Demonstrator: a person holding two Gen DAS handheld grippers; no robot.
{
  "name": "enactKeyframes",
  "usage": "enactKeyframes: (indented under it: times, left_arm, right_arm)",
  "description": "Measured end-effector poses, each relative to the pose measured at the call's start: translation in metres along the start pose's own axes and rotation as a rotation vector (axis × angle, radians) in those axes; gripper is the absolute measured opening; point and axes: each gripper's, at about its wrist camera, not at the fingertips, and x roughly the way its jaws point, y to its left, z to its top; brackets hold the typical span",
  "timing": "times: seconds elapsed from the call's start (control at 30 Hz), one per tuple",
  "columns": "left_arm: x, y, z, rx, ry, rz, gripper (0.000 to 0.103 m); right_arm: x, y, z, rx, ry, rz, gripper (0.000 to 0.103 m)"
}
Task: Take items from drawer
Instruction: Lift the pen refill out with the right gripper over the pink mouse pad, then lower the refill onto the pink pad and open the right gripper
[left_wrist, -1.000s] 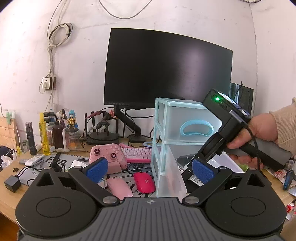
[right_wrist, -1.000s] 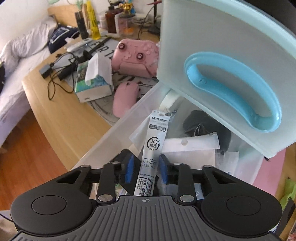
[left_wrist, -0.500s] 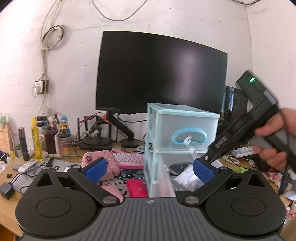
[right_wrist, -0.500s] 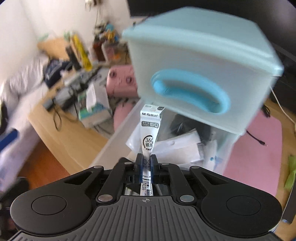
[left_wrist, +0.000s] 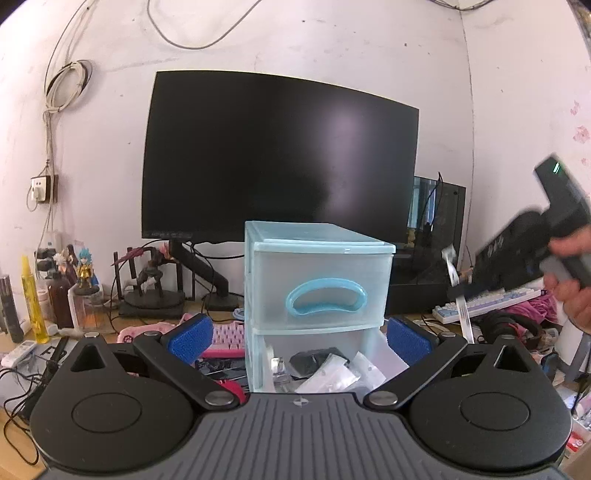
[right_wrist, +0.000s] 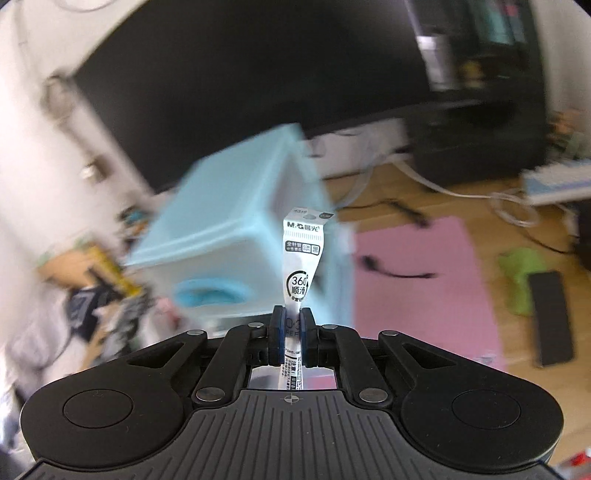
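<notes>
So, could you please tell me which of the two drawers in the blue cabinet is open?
The lower drawer is open: it is pulled out toward the camera, showing packets and a dark item inside. The upper drawer, with the blue handle, sits shut.

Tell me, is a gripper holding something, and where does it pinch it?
The right gripper pinches a white refill packet around its lower middle. The left gripper is open and holds nothing.

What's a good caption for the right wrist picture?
Right claw grips a refill pack beside the blue drawers.
</notes>
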Motion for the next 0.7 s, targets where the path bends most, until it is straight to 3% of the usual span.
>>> enactKeyframes:
  times: [0.2, 0.4, 0.7]
  left_arm:
    - [0.010, -0.012, 0.001, 0.023, -0.011, 0.007, 0.103]
    - [0.010, -0.015, 0.001, 0.033, -0.026, 0.054, 0.103]
    - [0.007, -0.014, 0.003, 0.030, -0.024, 0.087, 0.103]
  right_arm:
    - [0.065, -0.050, -0.014, 0.001, 0.097, -0.167, 0.008]
    - [0.138, -0.072, -0.033, -0.025, 0.201, -0.287, 0.009]
    - [0.179, -0.077, -0.041, -0.058, 0.253, -0.330, 0.016]
